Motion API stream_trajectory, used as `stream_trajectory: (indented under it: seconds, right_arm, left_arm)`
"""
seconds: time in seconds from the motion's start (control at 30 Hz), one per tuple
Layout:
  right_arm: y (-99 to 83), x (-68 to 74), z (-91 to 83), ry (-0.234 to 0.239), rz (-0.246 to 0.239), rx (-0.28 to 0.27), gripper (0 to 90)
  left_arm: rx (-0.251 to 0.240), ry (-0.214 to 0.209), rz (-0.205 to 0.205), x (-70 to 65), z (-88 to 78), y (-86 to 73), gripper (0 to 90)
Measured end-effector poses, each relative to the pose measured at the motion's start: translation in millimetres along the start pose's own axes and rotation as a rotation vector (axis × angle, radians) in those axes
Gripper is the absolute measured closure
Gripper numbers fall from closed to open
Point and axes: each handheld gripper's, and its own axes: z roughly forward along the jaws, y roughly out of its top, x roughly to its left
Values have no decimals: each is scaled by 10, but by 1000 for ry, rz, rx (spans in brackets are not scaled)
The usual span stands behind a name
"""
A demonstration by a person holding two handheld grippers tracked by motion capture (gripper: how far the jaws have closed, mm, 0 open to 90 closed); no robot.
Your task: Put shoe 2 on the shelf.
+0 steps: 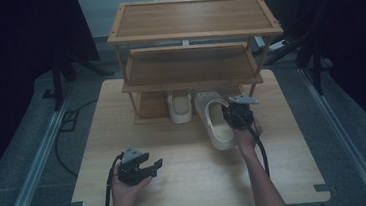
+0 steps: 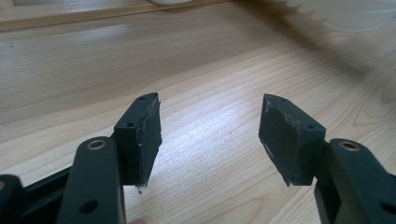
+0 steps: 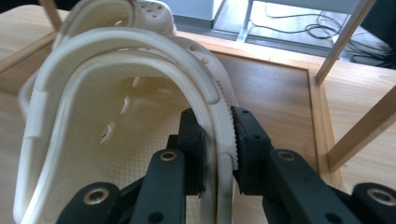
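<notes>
right hand-held gripper clamped on clog sidewall | left hand-held gripper apart, empty | risk: thin-rim pinch probably slips near shelf

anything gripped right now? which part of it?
The right gripper pinches the cream clog by its side wall at the rim. The left gripper is open, holding nothing.

Rack at table's twelve o'clock, one clog on its bottom shelf, second clog at that clog's four o'clock.
</notes>
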Motion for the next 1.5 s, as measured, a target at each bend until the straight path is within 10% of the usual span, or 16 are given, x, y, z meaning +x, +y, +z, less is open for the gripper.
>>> stream_trajectory:
  seconds: [0.77,1.1,1.5]
  right_arm:
    - [-34,210,672,-111,14,-1,739]
    - [-66,239,634,-81,-25,5,605]
    - [-216,229,125,-25,-105,-18,518]
  left_arm:
    - [-7,-1,-9,21,-17,0,395]
    - [-1,-1,-5,5,2,-6,395]
    - [6,-2,6,-35,14,-5,395]
